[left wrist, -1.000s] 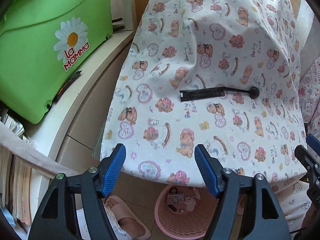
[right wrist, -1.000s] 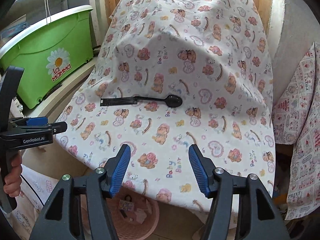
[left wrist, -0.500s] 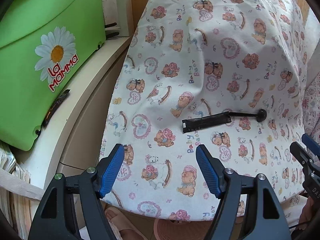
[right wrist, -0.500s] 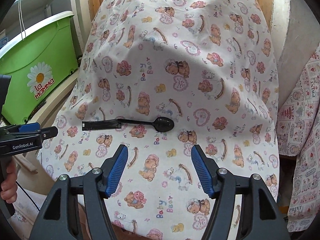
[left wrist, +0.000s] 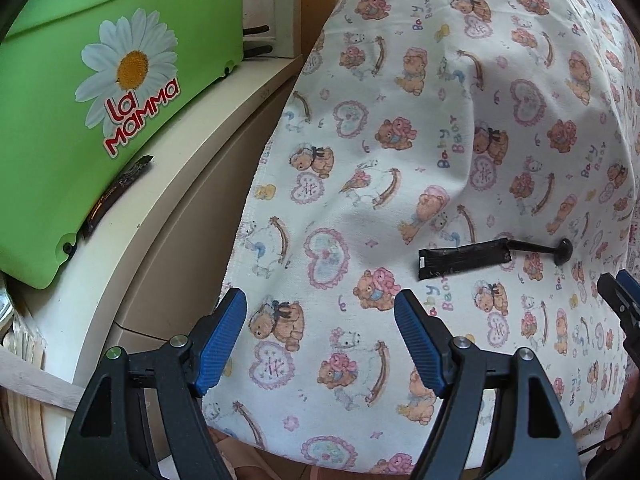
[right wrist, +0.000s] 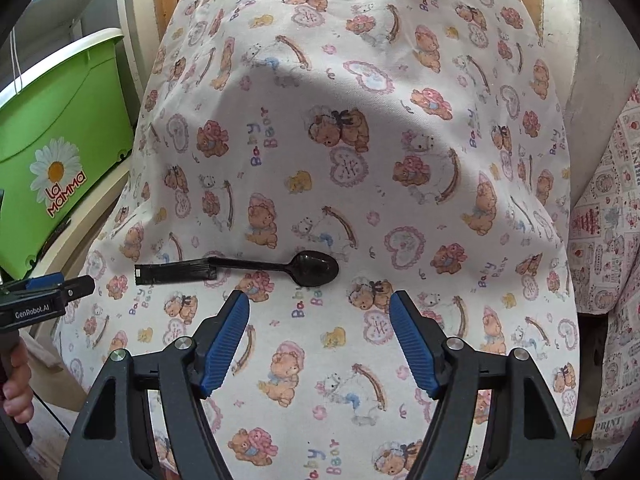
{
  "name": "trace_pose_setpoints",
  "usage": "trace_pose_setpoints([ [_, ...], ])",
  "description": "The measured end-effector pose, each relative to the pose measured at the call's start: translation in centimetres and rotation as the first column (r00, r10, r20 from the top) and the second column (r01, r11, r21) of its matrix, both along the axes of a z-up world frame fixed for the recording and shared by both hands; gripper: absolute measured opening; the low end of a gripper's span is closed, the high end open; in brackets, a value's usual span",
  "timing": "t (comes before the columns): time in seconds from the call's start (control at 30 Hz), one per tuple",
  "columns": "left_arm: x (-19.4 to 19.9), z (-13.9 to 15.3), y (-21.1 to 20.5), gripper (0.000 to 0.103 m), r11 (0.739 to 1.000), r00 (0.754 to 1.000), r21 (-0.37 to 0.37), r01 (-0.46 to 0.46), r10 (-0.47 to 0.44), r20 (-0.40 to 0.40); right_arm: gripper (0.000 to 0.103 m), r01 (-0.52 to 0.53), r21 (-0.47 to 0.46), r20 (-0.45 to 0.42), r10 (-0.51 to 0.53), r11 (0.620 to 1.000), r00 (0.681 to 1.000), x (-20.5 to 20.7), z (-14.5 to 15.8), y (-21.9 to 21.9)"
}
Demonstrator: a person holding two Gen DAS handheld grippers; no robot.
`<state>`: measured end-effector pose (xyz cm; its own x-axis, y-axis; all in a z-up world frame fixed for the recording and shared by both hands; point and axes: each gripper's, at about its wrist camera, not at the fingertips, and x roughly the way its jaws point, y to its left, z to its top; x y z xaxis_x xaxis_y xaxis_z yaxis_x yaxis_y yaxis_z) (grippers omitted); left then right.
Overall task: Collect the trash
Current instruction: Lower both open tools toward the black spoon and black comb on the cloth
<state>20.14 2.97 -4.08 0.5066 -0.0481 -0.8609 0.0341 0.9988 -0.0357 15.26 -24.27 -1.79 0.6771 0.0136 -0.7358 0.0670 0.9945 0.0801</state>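
**Both grippers poised before a black plastic spoon on a printed cloth**

The black plastic spoon (right wrist: 248,270) — the only piece of trash in view — lies flat on the teddy-bear cloth (right wrist: 360,140), its handle partly sheathed in a dark wrapper (right wrist: 176,273) and its bowl pointing away from the green tub. In the left wrist view the same spoon (left wrist: 492,258) appears edge-on, with the wrapped end nearest the camera. The right gripper (right wrist: 318,340) hovers just short of the spoon, its blue-padded jaws spread wide and holding nothing; the spoon's bowl sits just beyond the gap between them. The left gripper (left wrist: 320,338) hangs near the spoon on the wrapper side, over the cloth's edge, jaws likewise parted and empty. Its tip also shows in the right wrist view, beside the wrapped end but apart from it.

Beyond the spoon, on the wrapper side, stands a green tub (left wrist: 80,100) marked with a daisy and "La Mamma", resting on a pale ledge (left wrist: 180,184). On the spoon's bowl side, past the cloth's border, hangs a second patterned fabric (right wrist: 604,260).

Progress, as a judgement: the spoon is not yet grasped, so the pick-up and the drop into a bin are both still to come. No bin is visible in either view. The right gripper appears the better placed to close on the spoon — a thin, flat item that may call for a low approach.
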Motion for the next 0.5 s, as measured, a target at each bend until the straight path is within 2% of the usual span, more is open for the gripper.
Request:
trace_pose_setpoints([
  [0.2,0.1,-0.3,-0.3,0.074,1.0,1.0,-0.016,-0.009,0.008,-0.012,0.079,0.088,-0.012,-0.037,-0.089,0.996,0.995,3.6,-1.3,-0.2],
  [0.3,-0.3,-0.2,-1.1,0.074,1.0,1.0,-0.002,0.018,-0.018,-0.006,0.079,0.132,-0.009,-0.087,-0.132,0.991,0.987,5.2,-2.6,-0.5],
  [0.4,-0.5,0.2,-1.5,0.074,0.999,0.999,-0.021,0.032,-0.032,-0.004,0.079,0.161,0.02,-0.133,-0.157,0.987,0.979,6.5,-3.5,-0.7],
  [0.5,-0.3,0.3,-1.6,0.074,0.999,1.0,-0.02,0.03,-0.03,0.001,0.079,0.201,-0.025,-0.129,-0.203,0.979,0.971,7.1,-3.9,-0.6],
])
